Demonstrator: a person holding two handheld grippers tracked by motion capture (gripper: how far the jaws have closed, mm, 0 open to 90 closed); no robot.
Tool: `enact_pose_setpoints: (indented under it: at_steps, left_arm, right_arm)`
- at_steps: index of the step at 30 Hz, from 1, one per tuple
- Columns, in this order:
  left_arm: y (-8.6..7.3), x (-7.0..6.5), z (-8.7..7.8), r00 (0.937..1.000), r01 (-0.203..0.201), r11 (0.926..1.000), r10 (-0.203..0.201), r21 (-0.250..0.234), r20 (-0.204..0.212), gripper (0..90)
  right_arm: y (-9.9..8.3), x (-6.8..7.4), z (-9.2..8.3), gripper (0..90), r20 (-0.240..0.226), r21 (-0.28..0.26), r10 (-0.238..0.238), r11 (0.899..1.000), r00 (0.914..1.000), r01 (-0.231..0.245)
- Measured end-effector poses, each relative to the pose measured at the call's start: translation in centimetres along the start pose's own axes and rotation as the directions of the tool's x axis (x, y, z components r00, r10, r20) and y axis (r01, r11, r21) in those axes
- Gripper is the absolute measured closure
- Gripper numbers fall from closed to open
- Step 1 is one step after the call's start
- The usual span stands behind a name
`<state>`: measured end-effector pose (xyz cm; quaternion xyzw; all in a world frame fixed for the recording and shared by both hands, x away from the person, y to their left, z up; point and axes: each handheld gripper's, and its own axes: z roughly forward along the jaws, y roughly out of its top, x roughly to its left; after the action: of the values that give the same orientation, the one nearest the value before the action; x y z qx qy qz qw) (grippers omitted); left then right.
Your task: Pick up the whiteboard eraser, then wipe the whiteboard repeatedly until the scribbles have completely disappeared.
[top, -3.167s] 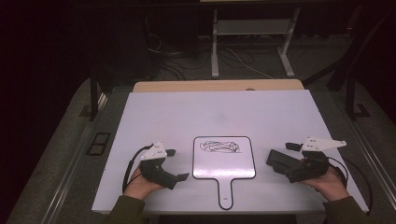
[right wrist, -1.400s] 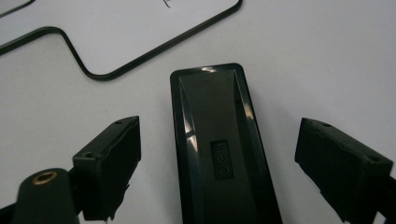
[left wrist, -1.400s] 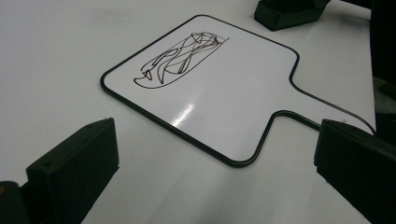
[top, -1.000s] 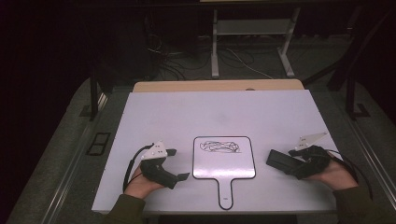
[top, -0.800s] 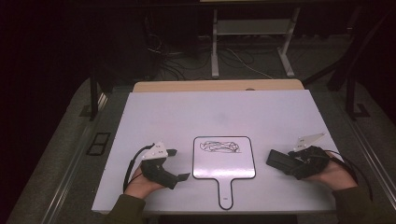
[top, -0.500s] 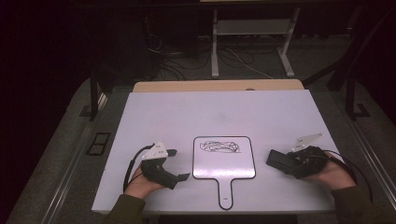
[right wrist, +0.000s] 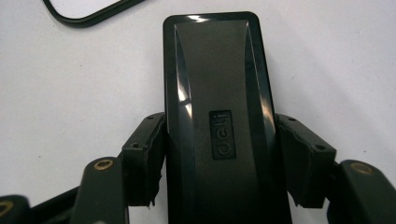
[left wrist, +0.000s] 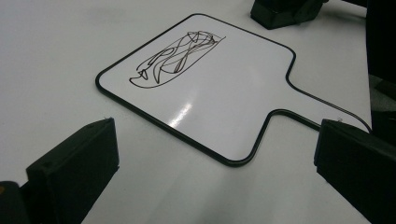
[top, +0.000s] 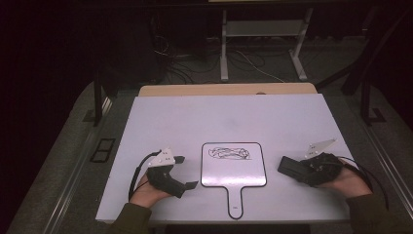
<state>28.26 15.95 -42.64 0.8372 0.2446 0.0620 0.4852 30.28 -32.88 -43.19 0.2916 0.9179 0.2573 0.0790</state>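
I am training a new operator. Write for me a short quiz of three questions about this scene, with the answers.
1. True or false: the right hand-held gripper is shut on the black eraser.
2. What is drawn on the small whiteboard? A) nothing B) a black scribble C) a red circle
3. Complete: the jaws of the left hand-held gripper are ____.

Key: 1 true, the pads press both its sides. 2 B, the black scribble. 3 open, with nothing between them.
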Motion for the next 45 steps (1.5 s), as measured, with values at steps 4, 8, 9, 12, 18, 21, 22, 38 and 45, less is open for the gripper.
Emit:
enact_pose_setpoints:
  at_steps: [4, 8, 9, 12, 18, 21, 22, 38, 45]
  left_arm:
    - [0.0, 0.0, 0.0, 1.0, 0.001, 1.0, -0.001, 0.0, 0.001, 0.0]
    - [0.0, 0.1, 0.0, 1.0, -0.003, 1.0, 0.003, -0.003, 0.001, 0.0]
    - [0.0, 0.1, 0.0, 1.0, -0.001, 1.0, 0.001, -0.005, 0.002, 0.0]
    - [0.0, 0.1, 0.0, 1.0, 0.007, 0.9999, -0.007, -0.008, 0.003, 0.0]
    - [-0.1, 0.2, -0.2, 1.0, 0.006, 1.0, -0.006, -0.005, 0.003, 0.0]
    - [-0.1, 0.2, -0.2, 0.9999, 0.01, 0.9999, -0.01, -0.006, 0.0, 0.0]
    - [-0.1, 0.1, -0.3, 1.0, 0.009, 0.9999, -0.009, -0.006, 0.0, 0.0]
    - [-0.1, 0.0, -0.3, 0.9999, 0.008, 1.0, -0.008, 0.0, -0.007, 0.0]
    - [-0.1, 0.1, -0.3, 0.9998, 0.017, 0.9998, -0.017, -0.007, -0.006, 0.0]
  right_arm:
    - [0.0, 0.0, -0.1, 37.9, -0.006, 0.003, 0.001, 1.0, 1.0, -0.001]
    - [0.0, -0.1, -0.1, 38.3, -0.009, 0.011, -0.001, 1.0, 1.0, 0.001]
    - [0.1, -0.1, -0.1, 38.4, -0.01, 0.015, -0.004, 1.0, 0.9999, 0.004]
    - [0.2, -0.3, -0.1, 38.5, -0.023, 0.017, 0.007, 1.0, 0.9997, -0.006]
    - [0.3, -0.5, -0.3, 38.7, -0.028, 0.005, 0.022, 1.0, 0.9993, -0.022]
    - [0.3, -0.7, -0.6, 38.8, -0.023, -0.007, 0.039, 0.999, 0.999, -0.039]
    - [0.3, -0.6, -0.8, 38.8, -0.02, -0.017, 0.045, 0.999, 0.9988, -0.046]
    - [0.9, -0.8, -2.0, 38.8, -0.019, -0.106, 0.091, 0.99, 0.9957, -0.092]
    - [1.5, -0.8, -2.2, 38.8, -0.013, -0.123, 0.098, 0.987, 0.9951, -0.099]
